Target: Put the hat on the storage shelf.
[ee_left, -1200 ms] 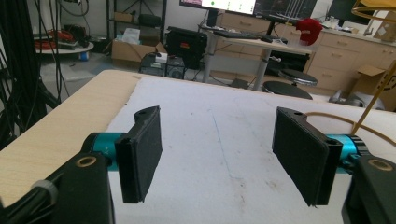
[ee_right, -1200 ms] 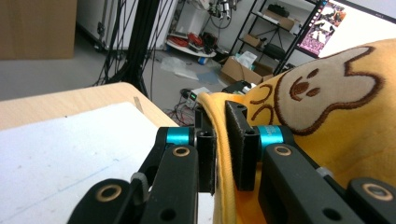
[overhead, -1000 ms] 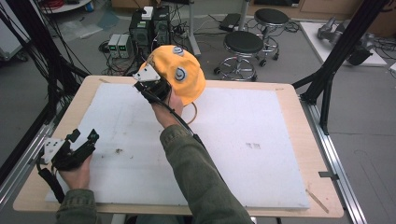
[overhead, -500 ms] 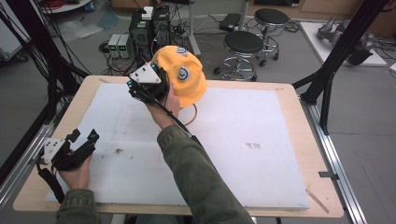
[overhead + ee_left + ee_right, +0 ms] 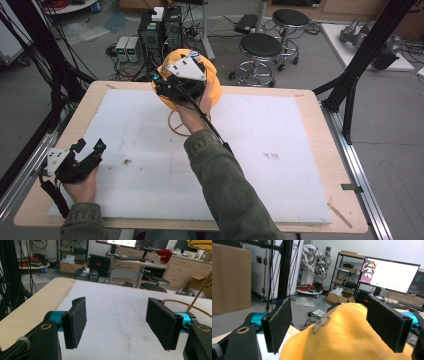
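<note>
From above, the right tongs (image 5: 172, 90) are hovering over an orange cap (image 5: 212, 82) perched on a wire stand (image 5: 176, 127) at the tabletop's (image 5: 300, 165) far edge. Left gripper view: the left tongs (image 5: 116, 322) are standing spread, holding nothing. Right gripper view: jaws, just opening, are straddling the cap without touching it.

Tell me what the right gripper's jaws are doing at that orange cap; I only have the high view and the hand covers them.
Observer: In the right gripper view, the right gripper has just been opening its jaws. The orange cap sits between the pads, which stand wide and do not press it.
Operator: Check the left gripper too.
Observer: In the left gripper view, the left gripper is open, with nothing between its pads above the white mat.
Operator: Report what stands beside it.
Observer: A thin orange wire slants up at the right edge of that view.
</note>
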{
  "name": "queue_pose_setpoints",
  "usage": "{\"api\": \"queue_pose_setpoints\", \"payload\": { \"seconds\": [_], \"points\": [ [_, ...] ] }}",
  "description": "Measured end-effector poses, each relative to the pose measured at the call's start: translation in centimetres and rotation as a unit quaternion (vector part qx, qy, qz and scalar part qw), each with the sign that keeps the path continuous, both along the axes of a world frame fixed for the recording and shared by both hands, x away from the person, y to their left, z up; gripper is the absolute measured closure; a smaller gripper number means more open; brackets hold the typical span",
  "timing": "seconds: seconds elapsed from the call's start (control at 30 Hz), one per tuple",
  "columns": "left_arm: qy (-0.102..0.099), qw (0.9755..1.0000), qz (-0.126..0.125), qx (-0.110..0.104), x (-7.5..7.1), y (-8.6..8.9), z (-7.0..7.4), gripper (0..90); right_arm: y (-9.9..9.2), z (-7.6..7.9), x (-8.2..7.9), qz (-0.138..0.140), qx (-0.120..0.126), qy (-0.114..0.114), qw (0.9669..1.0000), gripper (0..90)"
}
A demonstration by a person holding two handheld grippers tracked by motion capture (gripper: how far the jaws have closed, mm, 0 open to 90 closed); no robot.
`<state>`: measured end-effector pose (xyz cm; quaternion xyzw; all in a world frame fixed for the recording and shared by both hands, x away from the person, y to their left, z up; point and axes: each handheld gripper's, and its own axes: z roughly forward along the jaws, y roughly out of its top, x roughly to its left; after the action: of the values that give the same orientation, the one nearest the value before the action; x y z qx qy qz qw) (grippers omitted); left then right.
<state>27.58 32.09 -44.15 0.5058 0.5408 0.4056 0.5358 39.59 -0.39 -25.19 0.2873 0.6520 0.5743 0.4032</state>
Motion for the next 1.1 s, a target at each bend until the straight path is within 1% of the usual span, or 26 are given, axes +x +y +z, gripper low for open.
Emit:
{"api": "queue_pose_setpoints", "payload": {
  "seconds": [0.07, 0.17, 0.27, 0.37, 0.53, 0.73, 0.87, 1.03, 1.1],
  "points": [
    [-0.001, 1.0, 0.001, 0.001, 0.0, 0.0, 0.0, 33.1, -1.3, 0.1, -0.4, -0.003, 0.013, -0.009, 0.9999, 19.1],
    [0.001, 1.0, 0.0, 0.004, -0.1, -0.1, 0.0, 33.1, -3.3, 0.4, -1.0, -0.015, 0.03, -0.012, 0.9993, 17.8],
    [0.0, 1.0, 0.001, 0.006, -0.1, -0.1, 0.0, 33.1, -5.4, 0.7, -1.6, -0.025, 0.048, -0.026, 0.9982, 17.8],
    [0.0, 1.0, 0.001, 0.007, -0.1, -0.2, 0.0, 33.1, -7.5, 1.0, -2.1, -0.036, 0.06, -0.035, 0.9969, 17.8],
    [0.001, 1.0, 0.002, 0.005, -0.1, -0.2, 0.0, 33.1, -10.7, 1.0, -2.6, -0.056, 0.07, -0.04, 0.9952, 17.8],
    [0.002, 1.0, -0.001, 0.007, -0.2, -0.2, 0.0, 33.1, -14.4, 0.4, -3.2, -0.078, 0.089, -0.034, 0.9923, 17.8],
    [0.001, 1.0, 0.0, 0.005, -0.2, -0.3, 0.1, 33.1, -16.6, -0.2, -3.5, -0.091, 0.098, -0.028, 0.9907, 17.8],
    [0.001, 1.0, 0.001, 0.007, -0.1, -0.3, 0.0, 33.1, -19.9, -1.6, -4.2, -0.112, 0.091, -0.016, 0.9894, 17.8],
    [0.003, 1.0, 0.0, 0.007, -0.1, -0.3, 0.0, 33.1, -21.1, -2.1, -4.5, -0.122, 0.097, -0.009, 0.9877, 17.8]
  ]
}}
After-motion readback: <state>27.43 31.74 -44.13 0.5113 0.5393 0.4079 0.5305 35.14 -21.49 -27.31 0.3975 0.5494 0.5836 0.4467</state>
